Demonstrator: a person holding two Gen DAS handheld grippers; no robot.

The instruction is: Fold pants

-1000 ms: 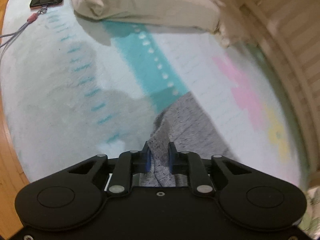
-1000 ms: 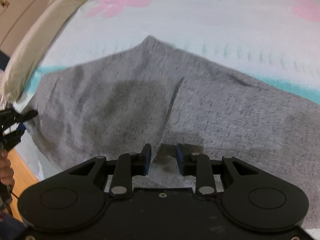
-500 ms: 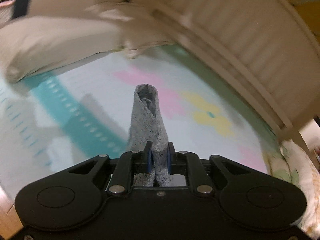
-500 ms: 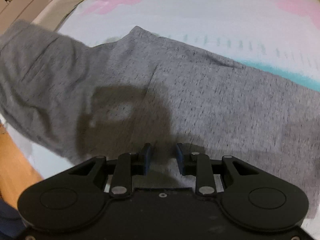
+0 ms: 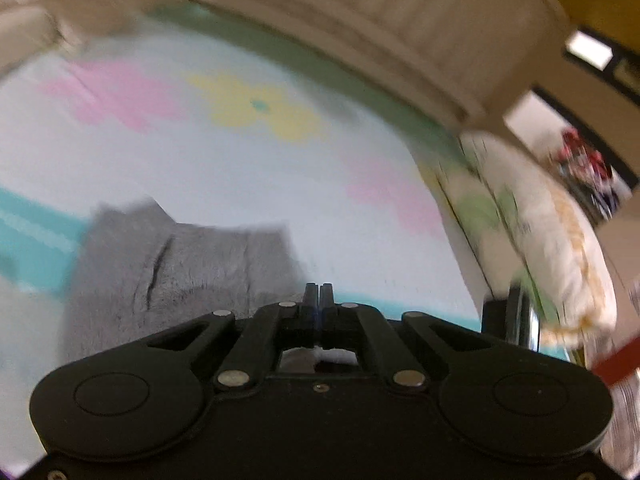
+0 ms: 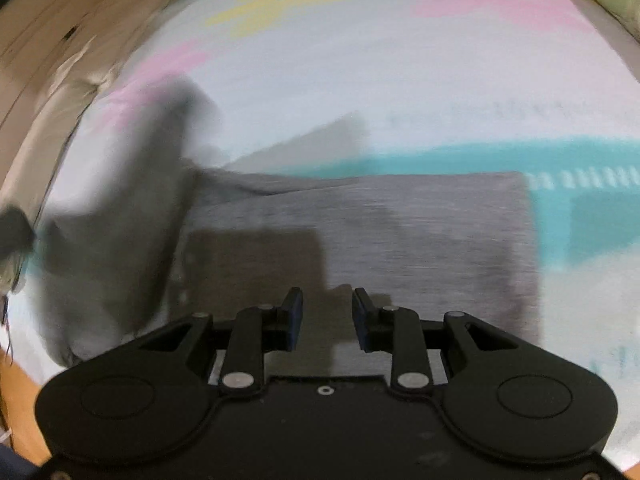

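The grey pants (image 6: 360, 224) lie on a pale bedsheet (image 6: 360, 60) with pink and yellow flowers. In the right wrist view my right gripper (image 6: 326, 320) is open just above the pants' near edge, holding nothing. A blurred grey flap of the pants (image 6: 132, 216) hangs at the left. In the left wrist view the pants (image 5: 180, 264) lie ahead and to the left. My left gripper (image 5: 319, 300) has its jaws pressed together with no cloth showing between them.
A beige headboard (image 5: 400, 32) curves along the far side of the bed. A floral pillow (image 5: 552, 248) lies at the right. A teal stripe (image 6: 520, 160) crosses the sheet. Wooden floor (image 6: 24, 420) shows at the lower left.
The left gripper swung right across the bed; the grey cloth it pinched no longer shows between its jaws. The pants now lie in a shorter folded shape. The right gripper stayed open.
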